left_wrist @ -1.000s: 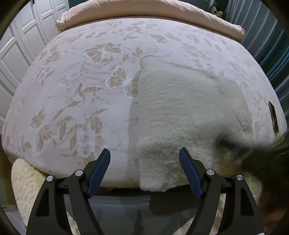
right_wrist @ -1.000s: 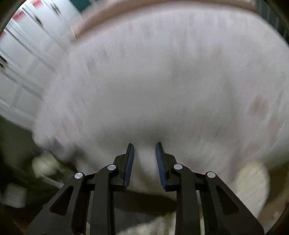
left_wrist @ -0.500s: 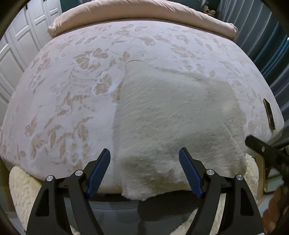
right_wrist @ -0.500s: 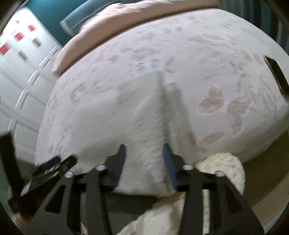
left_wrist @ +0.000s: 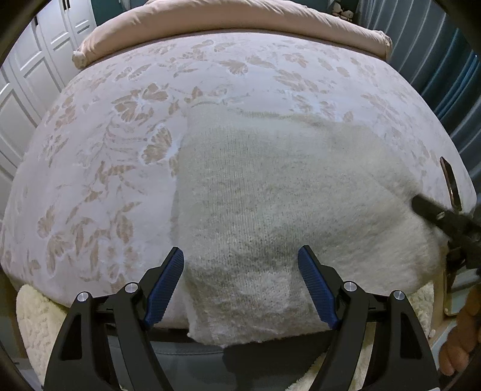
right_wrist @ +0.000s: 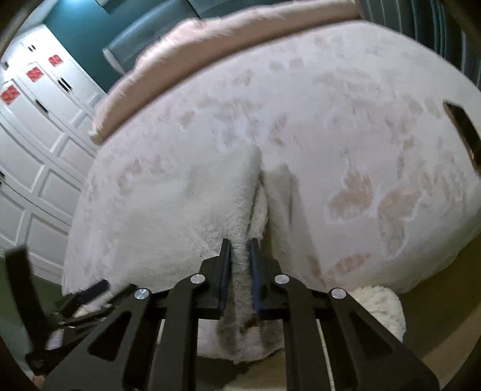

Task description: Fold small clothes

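Right gripper (right_wrist: 240,255) jaws have just closed onto the sweater's (left_wrist: 270,210) right edge.
Left gripper (left_wrist: 240,282) hangs wide, empty, above the sweater's near hem; sweater lies on the floral bedspread (left_wrist: 105,150).

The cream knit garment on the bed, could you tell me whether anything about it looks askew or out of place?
The knit garment lies mostly flat, but its near edge overhangs the bed's foot, and its right edge is bunched into a ridge inside the right tongs.

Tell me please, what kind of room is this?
Most likely a bedroom. A bed with a floral bedspread fills the view, a pink bolster pillow lies across its far end, and white panelled wardrobe doors stand beside it.
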The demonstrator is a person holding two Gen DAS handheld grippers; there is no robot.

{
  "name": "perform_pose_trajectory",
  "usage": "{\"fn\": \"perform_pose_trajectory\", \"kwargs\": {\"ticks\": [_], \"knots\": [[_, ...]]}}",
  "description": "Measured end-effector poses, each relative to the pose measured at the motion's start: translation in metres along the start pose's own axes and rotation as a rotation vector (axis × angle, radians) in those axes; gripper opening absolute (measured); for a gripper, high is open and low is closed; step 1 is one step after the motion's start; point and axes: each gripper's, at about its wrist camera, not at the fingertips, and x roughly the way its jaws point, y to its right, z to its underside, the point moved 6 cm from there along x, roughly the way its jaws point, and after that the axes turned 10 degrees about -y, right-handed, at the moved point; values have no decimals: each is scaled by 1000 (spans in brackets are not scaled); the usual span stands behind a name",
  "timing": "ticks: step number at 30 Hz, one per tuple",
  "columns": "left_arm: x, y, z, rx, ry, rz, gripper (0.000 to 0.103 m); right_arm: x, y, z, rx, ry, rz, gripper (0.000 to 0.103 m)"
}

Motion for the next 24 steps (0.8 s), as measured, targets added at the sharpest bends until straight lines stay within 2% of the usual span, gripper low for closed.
{"fn": "perform_pose_trajectory", "kwargs": {"ticks": [2,4,7,11,13,15,17,19,21,24], "knots": [[5,1,1,3,-7,-9,76,36,15,12,2,-105,68,14],[9,3,1,19,-6,-32,76,39,17,14,14,-82,60,19],[14,1,1,26,-9,-52,77,21,16,9,42,-65,41,23],[17,-1,0,14,-16,-49,79,10,16,6,50,-31,65,39],[18,-1,-1,18,-16,-51,80,12,20,7,52,-41,58,39],[19,-1,0,19,-17,-55,81,17,16,8,53,-68,33,49],[19,-1,0,17,-16,-54,81,30,13,12,50,-106,40,51],[19,-1,0,19,-17,-55,81,36,9,14,36,-116,41,51],[20,-1,0,19,-17,-54,82,34,4,13,26,-103,37,29],[20,-1,0,15,-18,-56,82,2,-13,6,-18,-11,-14,18]]}}
